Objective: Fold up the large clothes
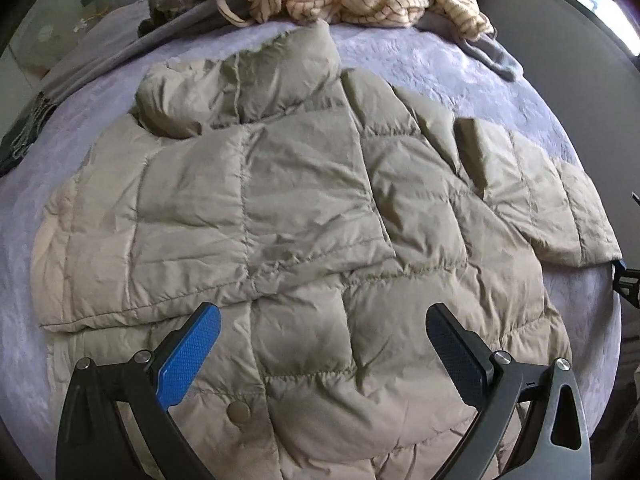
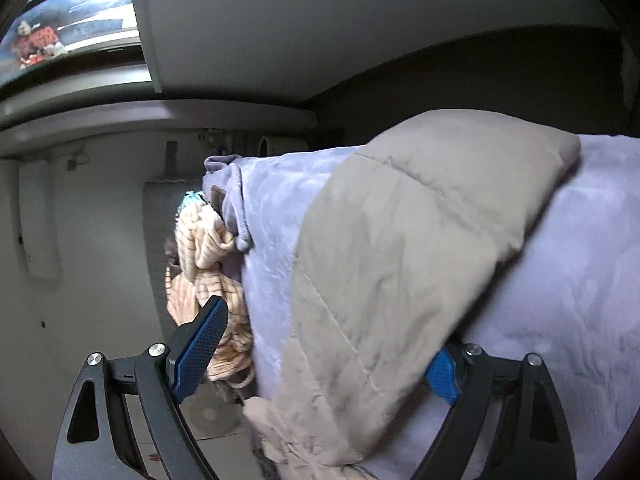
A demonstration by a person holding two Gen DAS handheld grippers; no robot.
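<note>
Hovering L gripper [image 1: 322, 344] wide over jacket [image 1: 280, 208]; R gripper [image 2: 328, 364] wide round sleeve [image 2: 400, 248], should pinch cuff, fold inward.

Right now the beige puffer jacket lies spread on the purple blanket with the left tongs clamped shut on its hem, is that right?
Not quite: the left tongs are open, hovering above the beige puffer jacket, gripping nothing. The left wrist view shows it. The jacket does lie spread on the purple blanket.
</note>
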